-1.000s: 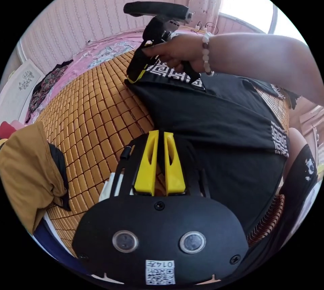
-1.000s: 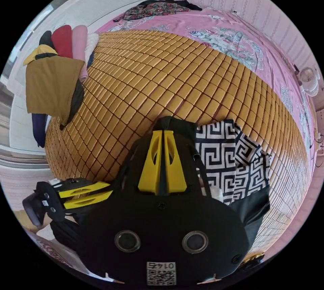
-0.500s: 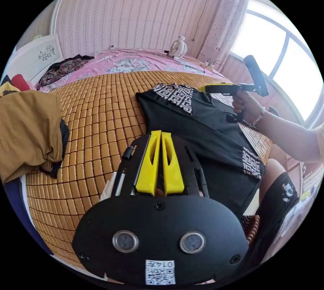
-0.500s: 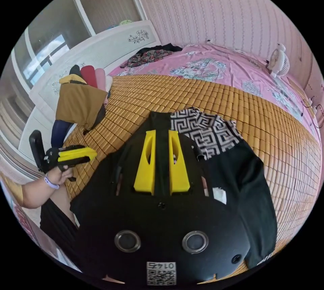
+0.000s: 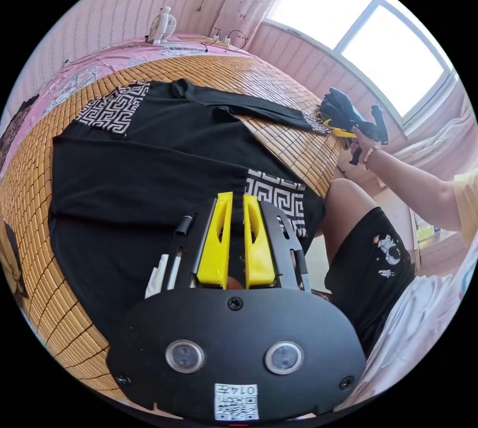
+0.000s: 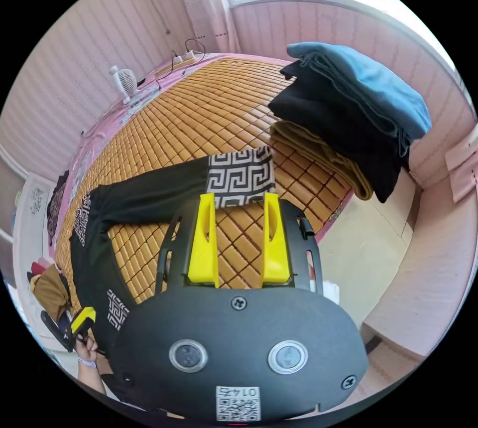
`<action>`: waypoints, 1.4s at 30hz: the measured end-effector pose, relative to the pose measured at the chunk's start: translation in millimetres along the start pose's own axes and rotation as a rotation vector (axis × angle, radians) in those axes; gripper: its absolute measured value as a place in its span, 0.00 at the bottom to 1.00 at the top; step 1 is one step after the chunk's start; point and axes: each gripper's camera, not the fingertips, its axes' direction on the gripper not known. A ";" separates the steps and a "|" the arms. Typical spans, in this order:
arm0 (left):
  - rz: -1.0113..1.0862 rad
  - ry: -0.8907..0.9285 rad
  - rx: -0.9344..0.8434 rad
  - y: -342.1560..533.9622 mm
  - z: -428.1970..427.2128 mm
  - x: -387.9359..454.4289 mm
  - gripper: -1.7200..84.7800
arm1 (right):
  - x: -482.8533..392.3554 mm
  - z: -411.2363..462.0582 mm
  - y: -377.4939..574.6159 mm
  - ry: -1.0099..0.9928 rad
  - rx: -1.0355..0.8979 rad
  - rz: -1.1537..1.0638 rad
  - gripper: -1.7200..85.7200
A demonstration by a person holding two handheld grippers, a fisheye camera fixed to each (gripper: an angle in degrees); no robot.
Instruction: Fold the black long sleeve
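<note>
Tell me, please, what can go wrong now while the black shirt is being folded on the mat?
The stretched sleeve's patterned cuff lies near the stack of folded clothes; a wide sweep by the right hand-held gripper, whose jaws stand open, may topple the stack. The black long sleeve reaches the mat's edge beside the person's leg, so it might slide off. The left hand-held gripper looks nearly closed and may drag the cloth into wrinkles.

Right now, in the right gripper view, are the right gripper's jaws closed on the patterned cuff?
No: the right gripper is open, with the patterned cuff lying beyond its tips.
</note>
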 end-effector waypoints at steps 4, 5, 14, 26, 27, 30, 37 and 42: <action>0.021 -0.047 -0.078 -2.1 16.8 6.3 0.07 | 18.3 28.0 2.9 -0.007 -0.029 0.051 0.16; 0.038 -0.066 -0.138 -0.1 26.2 9.0 0.07 | 18.2 32.3 5.0 0.002 -0.035 0.047 0.15; 0.051 -0.116 -0.100 17.7 22.0 20.1 0.04 | 20.9 32.5 28.1 0.037 -0.014 -0.012 0.03; 0.016 -0.083 0.209 56.0 -75.9 22.9 0.01 | -137.6 -99.7 47.2 -0.724 0.328 -0.517 0.03; 0.019 -0.151 0.233 65.3 -92.2 23.5 0.01 | -151.2 -108.2 53.1 -0.774 0.338 -0.558 0.03; -0.026 -0.255 0.277 96.5 -132.8 19.0 0.01 | -224.9 -152.8 107.8 -1.010 0.392 -0.875 0.03; -0.275 -0.345 0.192 192.7 -179.3 -4.6 0.01 | -323.5 -100.2 278.6 -0.954 -0.103 -1.412 0.10; -0.405 -0.315 0.162 226.0 -183.8 -19.1 0.03 | -306.7 -43.3 329.4 -0.902 -0.439 -1.325 0.11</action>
